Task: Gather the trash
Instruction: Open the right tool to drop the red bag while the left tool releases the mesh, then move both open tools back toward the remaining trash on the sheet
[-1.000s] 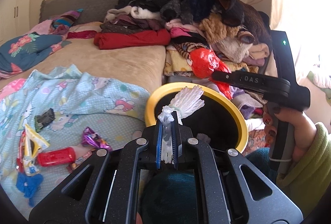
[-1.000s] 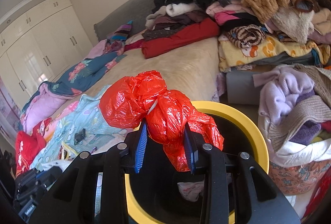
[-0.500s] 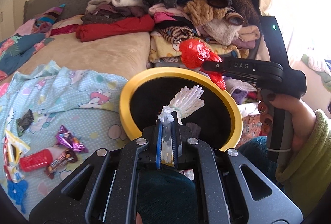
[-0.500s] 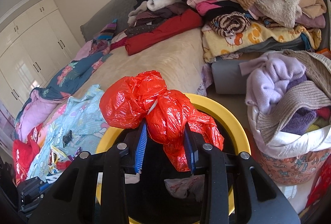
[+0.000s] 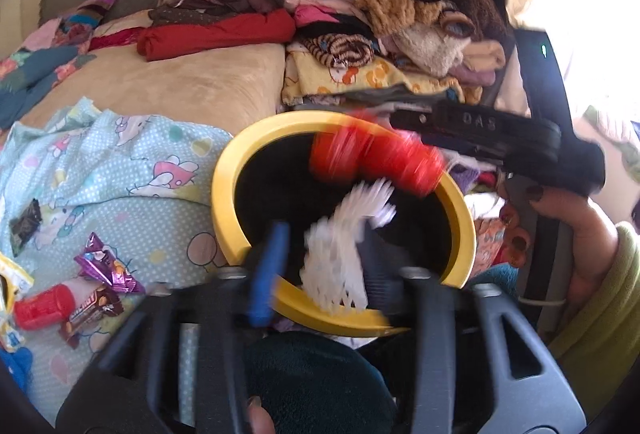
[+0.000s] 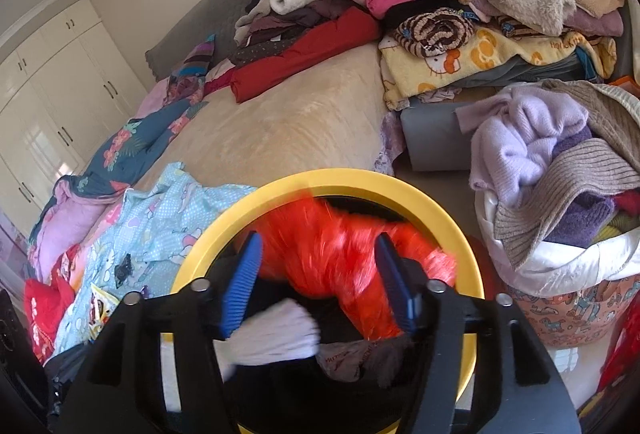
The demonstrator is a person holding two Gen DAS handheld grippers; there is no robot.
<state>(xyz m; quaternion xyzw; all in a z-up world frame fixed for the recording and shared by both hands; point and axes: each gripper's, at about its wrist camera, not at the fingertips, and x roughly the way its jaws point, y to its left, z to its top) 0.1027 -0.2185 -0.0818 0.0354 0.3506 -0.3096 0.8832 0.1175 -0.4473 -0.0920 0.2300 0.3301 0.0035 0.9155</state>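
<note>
A bin with a yellow rim (image 5: 224, 193) and a dark inside stands against the bed. My left gripper (image 5: 324, 274) hangs over its near edge with its jaws opening. A white mesh bundle (image 5: 340, 254), blurred, drops between them, free of the pads. My right gripper (image 6: 320, 286) is above the same bin (image 6: 208, 242), jaws opening too. The crumpled red plastic bag (image 6: 340, 254) is blurred and slipping down between its blue pads (image 6: 244, 286). In the left wrist view the red bag (image 5: 372, 161) falls from the right gripper (image 5: 404, 119).
Wrappers lie on the light blue sheet (image 5: 120, 193): a purple one (image 5: 108, 266), a red tube (image 5: 40, 308), a dark one (image 5: 26, 224). Piled clothes (image 5: 360, 13) cover the bed's far side. A full laundry basket (image 6: 560, 234) stands right of the bin. A hand (image 5: 560, 218) holds the right gripper.
Both grippers sank toward the bin, then their jaws spread. The white bundle and the red bag, gripped before, now drop loose into the bin.
</note>
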